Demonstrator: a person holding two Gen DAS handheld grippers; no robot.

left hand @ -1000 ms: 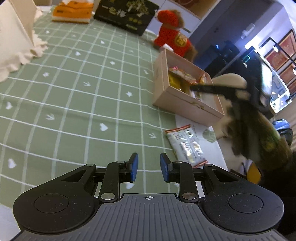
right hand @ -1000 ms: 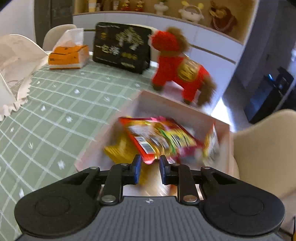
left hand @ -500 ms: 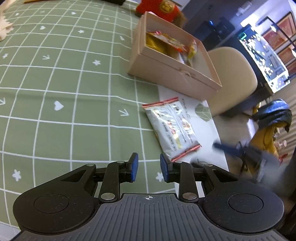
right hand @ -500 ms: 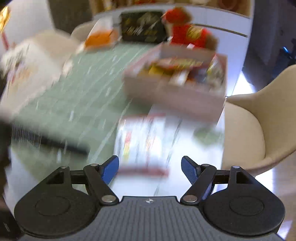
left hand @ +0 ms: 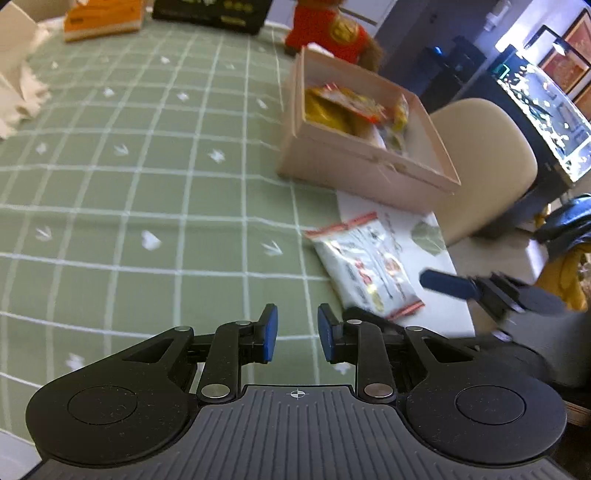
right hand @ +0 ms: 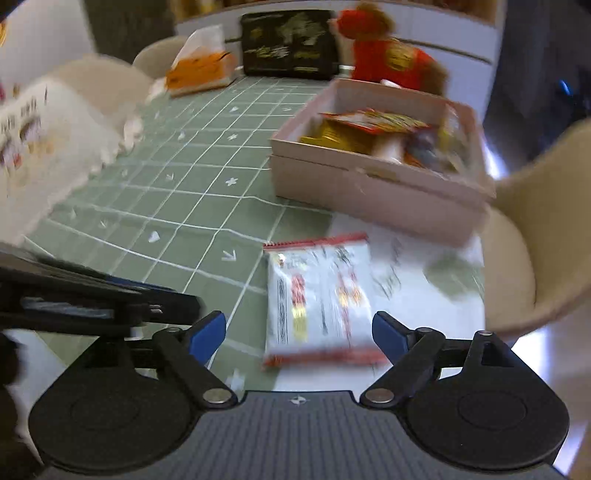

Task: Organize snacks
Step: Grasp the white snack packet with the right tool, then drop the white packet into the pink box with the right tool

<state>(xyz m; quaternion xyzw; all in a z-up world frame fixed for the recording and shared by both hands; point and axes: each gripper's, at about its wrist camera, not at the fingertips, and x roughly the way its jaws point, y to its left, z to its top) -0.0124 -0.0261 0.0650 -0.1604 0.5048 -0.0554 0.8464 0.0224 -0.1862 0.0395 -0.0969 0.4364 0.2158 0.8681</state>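
Observation:
A white snack packet (left hand: 364, 266) with red ends lies flat at the table's near right corner, half on a white sheet. Behind it stands the open pink box (left hand: 365, 173) holding yellow and red snack packs (left hand: 343, 107). My left gripper (left hand: 293, 325) hovers over the cloth left of the packet, its jaws a narrow gap apart, closing, nothing between them. My right gripper (right hand: 299, 328) is wide and opening, with the packet (right hand: 317, 295) just ahead of its fingertips, untouched. The box (right hand: 373, 195) lies beyond.
A green checked cloth (left hand: 147, 184) covers the table. A red plush toy (left hand: 332, 31), a black gift box (left hand: 214, 11) and an orange tissue box (left hand: 103, 18) line the far edge. White paper bag (right hand: 48, 147) at left; beige chair (right hand: 535, 240) off the right edge.
My right gripper let go of a red snack pack in the box, opened wide and drew back to the white packet. My left gripper shifted slightly over the cloth.

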